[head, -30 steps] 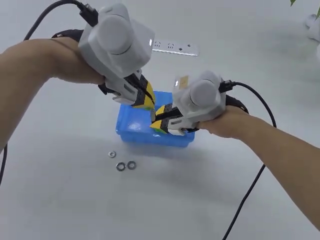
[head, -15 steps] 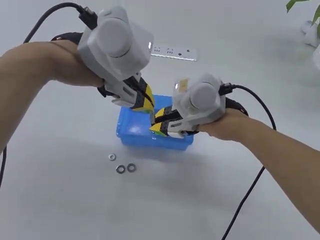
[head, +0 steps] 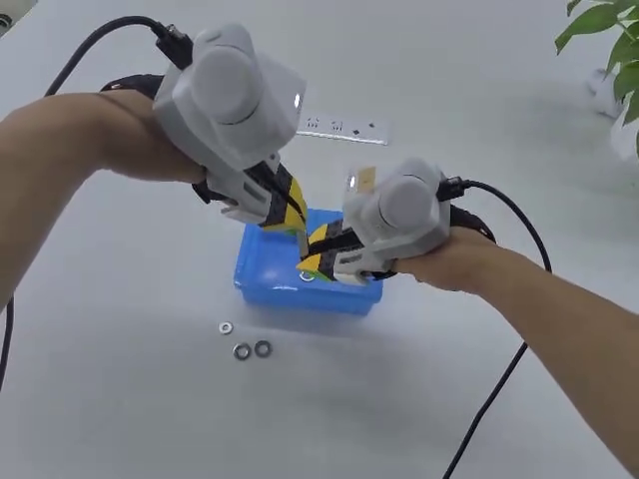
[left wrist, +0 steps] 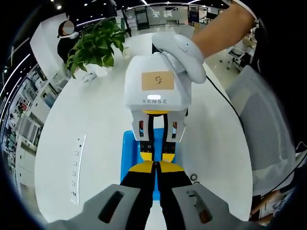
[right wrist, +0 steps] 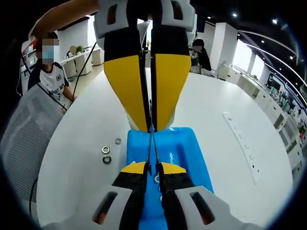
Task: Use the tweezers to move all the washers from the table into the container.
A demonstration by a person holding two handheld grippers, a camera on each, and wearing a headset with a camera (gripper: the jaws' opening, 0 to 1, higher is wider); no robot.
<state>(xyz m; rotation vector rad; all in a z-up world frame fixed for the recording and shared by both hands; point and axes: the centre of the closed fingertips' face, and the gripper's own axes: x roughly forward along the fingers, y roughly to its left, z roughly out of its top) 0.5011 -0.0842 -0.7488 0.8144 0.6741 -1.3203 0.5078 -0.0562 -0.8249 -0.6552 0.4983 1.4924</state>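
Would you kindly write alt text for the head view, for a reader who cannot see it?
Two hand-held tools, left tool above right tool, have their tips close together over a blue container on a white table. Three washers lie on the table beside it.

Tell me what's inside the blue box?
One washer lies on the blue box floor. The right tongs cover some floor, so more may hide there.

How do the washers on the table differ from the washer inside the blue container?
The washers on the table number three, while the washer in the container is the single one in view there. The three lie loose on the white table outside the container; the other lies on its blue floor. All are small metal rings.
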